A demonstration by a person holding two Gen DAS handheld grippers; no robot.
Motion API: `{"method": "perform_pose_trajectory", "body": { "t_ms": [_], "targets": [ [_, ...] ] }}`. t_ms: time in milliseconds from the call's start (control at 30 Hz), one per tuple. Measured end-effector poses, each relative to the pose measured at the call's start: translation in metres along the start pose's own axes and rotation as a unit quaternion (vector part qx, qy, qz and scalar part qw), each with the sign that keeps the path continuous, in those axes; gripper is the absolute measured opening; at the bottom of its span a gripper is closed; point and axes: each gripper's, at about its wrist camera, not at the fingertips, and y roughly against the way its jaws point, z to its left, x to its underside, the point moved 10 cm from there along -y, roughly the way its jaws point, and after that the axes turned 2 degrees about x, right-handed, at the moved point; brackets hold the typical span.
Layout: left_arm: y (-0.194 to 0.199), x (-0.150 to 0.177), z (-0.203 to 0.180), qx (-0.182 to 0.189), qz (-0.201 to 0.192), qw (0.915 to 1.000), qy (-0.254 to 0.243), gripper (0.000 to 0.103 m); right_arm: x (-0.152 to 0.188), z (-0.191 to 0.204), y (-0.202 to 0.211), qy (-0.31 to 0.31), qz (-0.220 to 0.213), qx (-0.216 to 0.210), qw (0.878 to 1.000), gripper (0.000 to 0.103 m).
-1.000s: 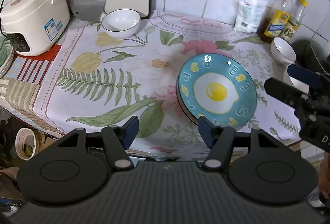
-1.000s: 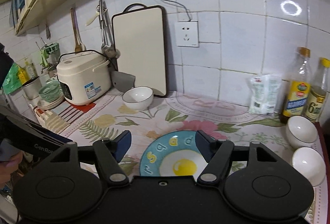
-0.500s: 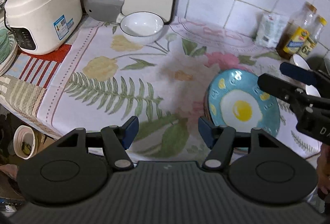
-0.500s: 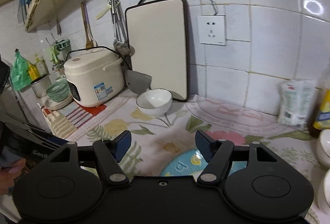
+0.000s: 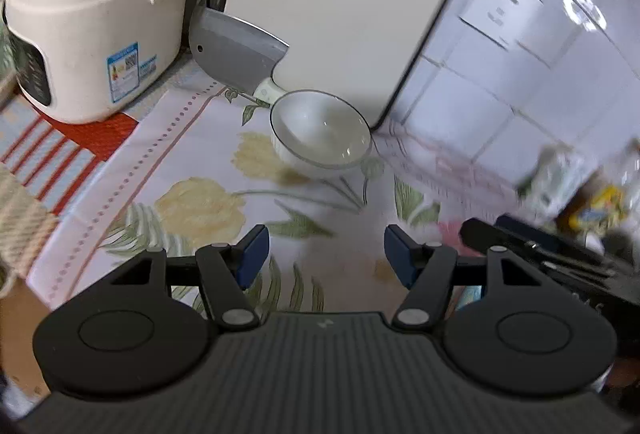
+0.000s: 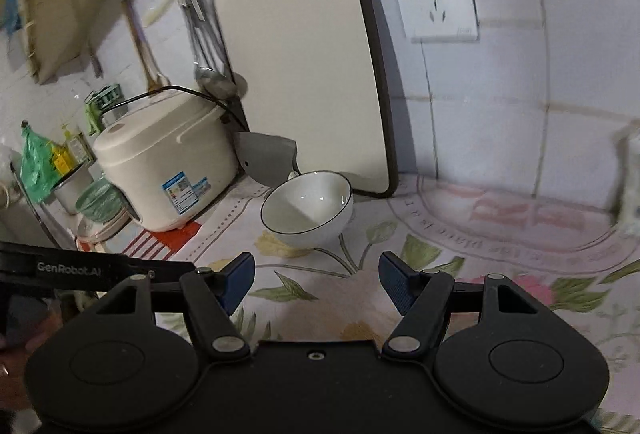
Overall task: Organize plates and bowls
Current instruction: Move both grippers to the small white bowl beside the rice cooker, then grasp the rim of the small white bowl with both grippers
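Bowl (image 5: 320, 132), white with a thin dark rim, is the thing both claws face. In the left wrist view it sits on the floral tablecloth (image 5: 192, 162) straight ahead of the left gripper (image 5: 324, 254), well beyond the fingertips and close in front of the leaning cutting board (image 5: 352, 2). That claw is spread wide and holds nothing. A cleaver (image 5: 236, 54) rests just left of the bowl with its pale handle at the rim, and a rice cooker (image 5: 92, 22) stands farther left; its blue sticker is too blurred to read.

In the right wrist view the bowl (image 6: 308, 210) lies ahead and slightly left of the right gripper (image 6: 316, 280), also wide apart and empty. The left tool's arm at lower left reads "GenRobot.AI" (image 6: 68, 268). Tablecloth lettering to the right is too smeared to read.

Risk, as a judgement: both claws aim at one bowl and may collide, or a pad may nudge the cleaver.
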Motion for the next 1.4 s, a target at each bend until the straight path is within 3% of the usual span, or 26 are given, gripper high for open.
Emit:
{"method": "perform_pose_trajectory", "body": {
  "t_ms": [267, 500, 667, 767, 933, 1000, 1167, 1400],
  "targets": [
    [-0.060, -0.030, 0.018, -0.012, -0.004, 0.9997, 0.021, 0.063, -0.012, -0.015, -0.082, -0.104, 0.073, -0.037, 0.991, 0.073],
    [-0.107, -0.049, 0.024, -0.029, 0.004, 0.9992, 0.026, 0.060, -0.022, -0.026, -0.137, -0.100, 0.102, 0.007, 0.990, 0.073],
    [-0.132, -0.048, 0.026, -0.035, 0.025, 0.9988, 0.022, 0.045, -0.019, -0.031, -0.163, -0.100, 0.117, 0.018, 0.988, 0.056],
    [-0.140, -0.045, 0.027, -0.026, 0.036, 0.9984, 0.034, 0.033, -0.017, -0.034, -0.170, -0.102, 0.124, 0.021, 0.987, 0.043],
    [-0.141, -0.044, 0.029, -0.036, 0.032, 0.9978, 0.046, 0.032, -0.018, -0.033, -0.178, -0.110, 0.120, 0.010, 0.987, 0.029],
    [-0.143, -0.044, 0.029, -0.033, 0.032, 0.9979, 0.046, 0.026, -0.018, -0.033, -0.182, -0.112, 0.122, 0.011, 0.986, 0.021],
    [-0.140, -0.041, 0.030, -0.012, 0.025, 0.9971, 0.071, 0.024, -0.017, -0.029, -0.181, -0.097, 0.118, 0.028, 0.988, 0.021],
    [-0.122, -0.023, 0.018, -0.020, 0.041, 0.9984, 0.034, 0.023, -0.010, -0.026, -0.157, -0.097, 0.114, 0.033, 0.988, 0.021]
  ]
}}
